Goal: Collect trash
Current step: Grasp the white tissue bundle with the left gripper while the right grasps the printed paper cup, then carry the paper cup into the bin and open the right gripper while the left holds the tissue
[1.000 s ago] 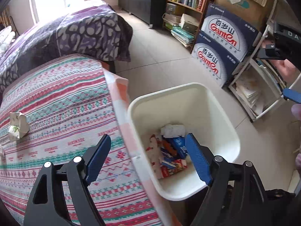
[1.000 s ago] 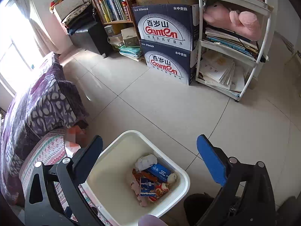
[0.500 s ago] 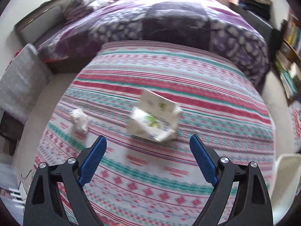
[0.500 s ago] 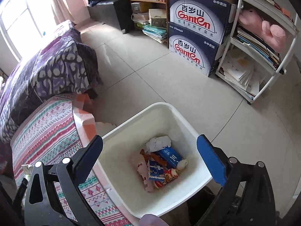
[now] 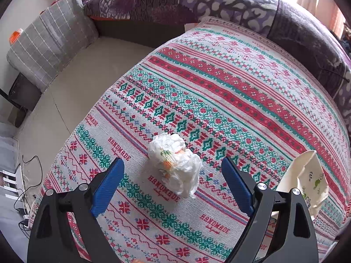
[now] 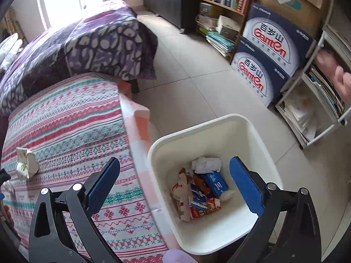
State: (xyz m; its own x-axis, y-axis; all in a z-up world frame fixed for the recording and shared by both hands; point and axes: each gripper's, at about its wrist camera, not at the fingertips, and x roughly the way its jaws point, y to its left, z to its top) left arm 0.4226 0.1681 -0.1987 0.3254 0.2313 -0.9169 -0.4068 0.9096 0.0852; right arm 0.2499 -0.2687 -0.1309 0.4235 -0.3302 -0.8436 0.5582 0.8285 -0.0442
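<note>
Patterned cloth covers the table (image 5: 219, 92), and a crumpled white wad (image 5: 174, 164) lies near its left edge, between the spread blue pads of the released left claw (image 5: 173, 183), not yet touched. To grasp well, I judge the claw should drop until the pads flank the wad's middle, then squeeze gently so it does not squirt out. A flattened carton (image 5: 307, 179) waits nearby. The right claw (image 6: 175, 182), likewise released, hovers over the white bin (image 6: 219, 122) beside the table's edge
</note>
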